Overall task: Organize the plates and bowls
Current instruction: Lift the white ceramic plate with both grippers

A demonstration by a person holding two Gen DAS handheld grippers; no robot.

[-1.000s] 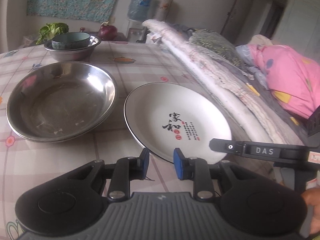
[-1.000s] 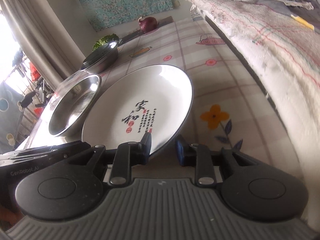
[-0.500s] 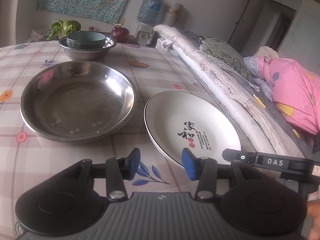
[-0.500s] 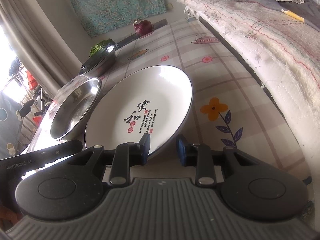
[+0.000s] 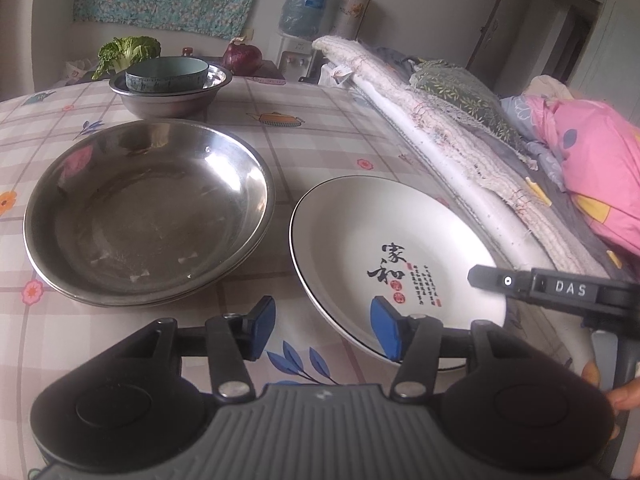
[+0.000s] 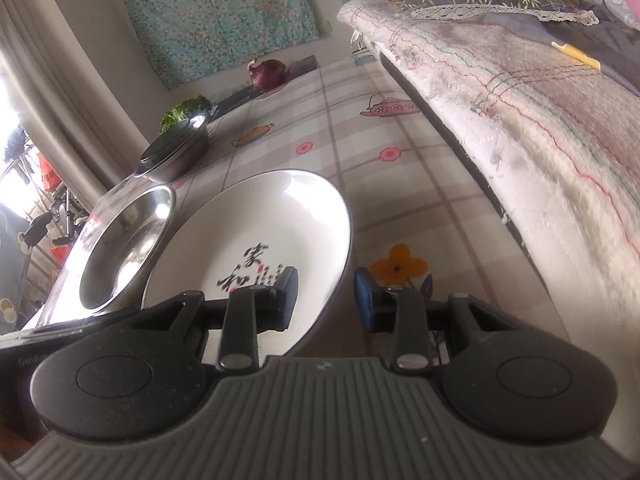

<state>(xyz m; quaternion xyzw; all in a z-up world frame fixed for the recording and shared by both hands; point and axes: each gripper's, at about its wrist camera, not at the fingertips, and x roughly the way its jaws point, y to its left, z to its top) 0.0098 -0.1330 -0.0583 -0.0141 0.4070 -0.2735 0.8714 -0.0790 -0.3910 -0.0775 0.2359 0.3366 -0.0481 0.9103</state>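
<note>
Steel beside porcelain: risk of a hard knock if the white plate [image 5: 384, 240] is slid or tipped left into the wide steel dish [image 5: 148, 212], just beside it on the tabletop [image 5: 320, 140]. Appears to lie flat, lower centre-right in the left wrist view and lower centre in the right wrist view, near the tabletop edge by the bed [image 5: 440, 152]. Likely next: a pinch on the thin glazed rim. Slippery under small pads; with a shallow bite, could pivot and drop back, or skid towards the bed side. Could also mean a clash between the two tools, both crowded at the same near rim.

Left hand-held gripper [image 5: 324, 330]: released, jaws just widened, nothing pressed. One blue pad over the plate's near rim, the other over bare cloth, at the bottom centre of its frame. Angled down and forward.

Right hand-held gripper [image 6: 326, 298]: slack too, with the rim passing between the pads and a gap on each side. One pad above the plate's face, the other outside it. Tilted down along the plate, with its black body also showing at the right edge of the left wrist view.

Farther back, upper left: teal bowl [image 5: 168, 74] nested in a small steel bowl [image 5: 172, 100], untouched.
</note>
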